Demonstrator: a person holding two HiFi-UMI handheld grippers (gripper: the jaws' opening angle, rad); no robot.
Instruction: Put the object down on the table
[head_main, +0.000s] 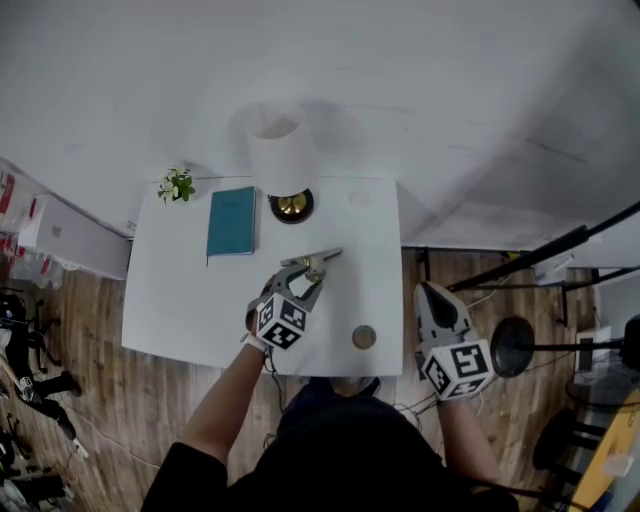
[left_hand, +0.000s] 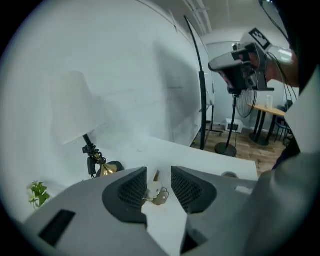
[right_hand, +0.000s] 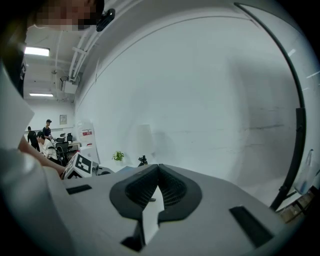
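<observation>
A small metal object, silver and brass like a bunch of keys (left_hand: 156, 196), lies on the white table (head_main: 180, 300) between the jaws of my left gripper (left_hand: 158, 186). The jaws stand apart, and the right pad is clear of the object. From the head view, the left gripper (head_main: 312, 268) hangs over the middle of the table with the metal object (head_main: 318, 263) at its tips. My right gripper (head_main: 425, 290) is off the table's right edge, above the wooden floor. In its own view the right gripper (right_hand: 158, 172) is shut with nothing between its jaws.
At the back of the table stand a white-shaded lamp (head_main: 282, 150) on a dark round base (head_main: 292, 206), a teal book (head_main: 231, 221) and a small plant (head_main: 177, 185). A round disc (head_main: 364, 337) lies near the front edge. A fan stand (head_main: 512, 345) is on the floor at right.
</observation>
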